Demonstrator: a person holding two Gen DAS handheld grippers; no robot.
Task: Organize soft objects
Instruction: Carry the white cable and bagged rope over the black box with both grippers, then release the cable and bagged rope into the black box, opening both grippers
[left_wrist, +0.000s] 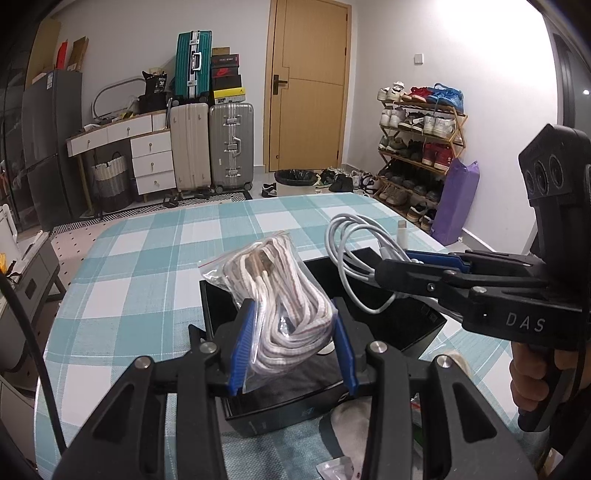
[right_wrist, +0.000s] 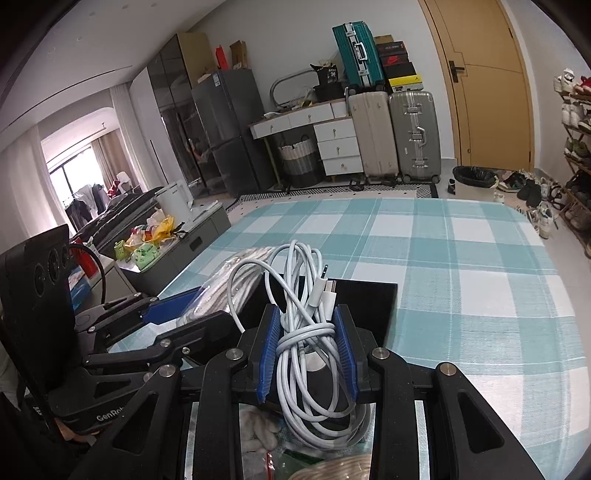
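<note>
Two handheld grippers carry cable bundles over a black box on a table w/ teal-checked cloth. The left gripper pinches a clear zip bag of striped braided cord between its blue pads; the right gripper has its pads pressed in on a coil of white charging cable, plugs sticking up past the tips. Both loads hang just above the box's open top, side by side.

Risks, as judged from here: white cable's loose loops spill wide of the pads, so on release they could drape over the box rim or snag on the bag next to it. The bag is slick plastic and held low down; it may slip or tip out sideways. Grippers sit close together, so a bump btwn them could knock either load off target. Socks and small packets near the table's front edge could get dragged along.
</note>
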